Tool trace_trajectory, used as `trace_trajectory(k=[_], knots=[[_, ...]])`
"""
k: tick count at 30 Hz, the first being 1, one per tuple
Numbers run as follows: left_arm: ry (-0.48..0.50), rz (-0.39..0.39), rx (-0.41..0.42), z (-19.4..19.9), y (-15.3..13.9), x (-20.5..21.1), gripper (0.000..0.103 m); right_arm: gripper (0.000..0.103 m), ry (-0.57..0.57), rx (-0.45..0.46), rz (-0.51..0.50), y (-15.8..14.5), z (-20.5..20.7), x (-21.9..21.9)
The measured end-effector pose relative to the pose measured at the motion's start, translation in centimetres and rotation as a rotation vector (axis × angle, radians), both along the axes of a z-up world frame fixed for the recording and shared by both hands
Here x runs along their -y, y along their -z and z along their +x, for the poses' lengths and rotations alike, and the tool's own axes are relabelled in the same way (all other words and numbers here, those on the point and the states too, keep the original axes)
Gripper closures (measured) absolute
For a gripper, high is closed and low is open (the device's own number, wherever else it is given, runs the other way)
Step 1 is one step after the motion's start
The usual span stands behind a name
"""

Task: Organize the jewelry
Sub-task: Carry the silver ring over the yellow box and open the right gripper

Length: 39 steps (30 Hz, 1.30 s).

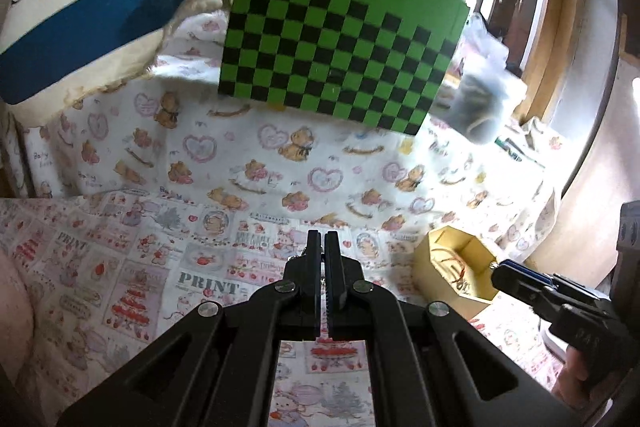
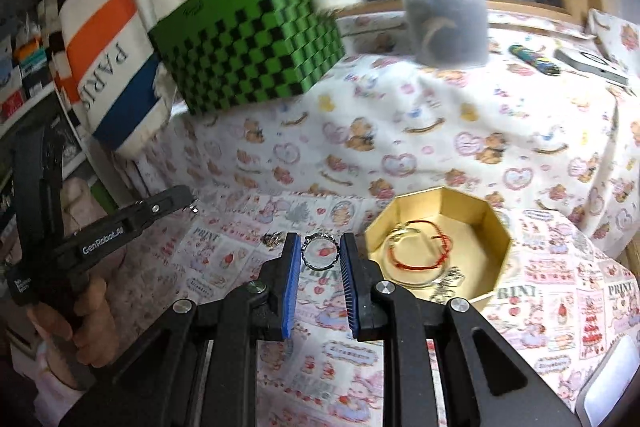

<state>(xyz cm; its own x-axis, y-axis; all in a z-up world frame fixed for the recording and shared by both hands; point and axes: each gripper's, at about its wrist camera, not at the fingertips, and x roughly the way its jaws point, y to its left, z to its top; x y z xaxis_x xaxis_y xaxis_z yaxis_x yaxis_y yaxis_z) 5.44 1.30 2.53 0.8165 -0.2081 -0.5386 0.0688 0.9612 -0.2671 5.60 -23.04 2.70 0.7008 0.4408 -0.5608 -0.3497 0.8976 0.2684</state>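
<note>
Two grippers over a cloth-covered tabletop (image 2: 460,147), listed L to R. L gripper (image 1: 323,239): jaws pressed together, no gap; a small bit of metal chain shows at the fingers' left edge, whether it is pinched can't be told. In the right wrist view the same gripper (image 2: 188,201) is at far left, held in a hand (image 2: 86,315), w/ a small metallic piece at its tip. Behind: striped tote bag (image 2: 116,27) lettered "PARIS", then a green-and-black checkered box (image 2: 248,59), both at the rear of the tabletop. Centre: R gripper (image 2: 320,247), jaws narrowly apart, blue-ribbed pads either side of a silver ring (image 2: 318,253). Ring is a thin, textured metal band, seen nearly face-on, spanning pad to pad; grip appears firm. Just left of it, a small dark metallic trinket (image 2: 274,239) lies on the cloth. R of centre: gold octagonal tin (image 2: 472,211), open, just beside the R gripper; inside are a red cord bracelet (image 2: 424,247), a thin silver bangle and a small silver charm piece. Rear R: clear plastic jar (image 2: 444,11), blurred, dark contents.
</note>
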Motion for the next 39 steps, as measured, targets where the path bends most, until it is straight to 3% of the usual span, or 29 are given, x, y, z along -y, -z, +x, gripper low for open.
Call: trace_trajectory(k=[7,10,14,19,23,27,31,35,39], knots=[[0.008,-0.029,0.054,-1.1,-1.3,-0.1,0.102,0.082,0.023,0.071,0.044,-2.1,-1.3,1.2],[0.069,-0.083,0.073,-1.8,-2.4,0.6,0.102,0.081,0.036,0.09,0.049,-2.7,-1.6,1.5],[0.117,-0.039,0.117,-1.9,-4.3,3.3,0.102,0.082,0.073,0.096,0.056,-2.6,-1.4,2.4],[0.191,-0.023,0.049,0.8,-4.1,7.3,0.102,0.081,0.102,0.058,0.08,-1.9,-0.2,3.8],[0.218,-0.025,-0.014,3.1,-2.1,9.7,0.102,0.081,0.092,-0.017,0.136,-0.7,1.0,4.6],[0.253,-0.074,-0.086,5.4,0.2,11.0,0.102,0.081,0.16,0.008,0.082,-0.7,1.2,5.2],[0.259,-0.068,-0.131,6.3,1.9,12.1,0.102,0.081,0.181,-0.051,0.094,0.4,2.5,6.2],[0.346,-0.209,-0.177,6.7,3.5,12.3,0.102,0.081,0.194,-0.116,0.074,2.0,3.8,6.4],[0.336,-0.144,-0.166,6.5,3.9,13.1,0.102,0.081,0.2,-0.157,0.046,2.9,4.4,6.2]])
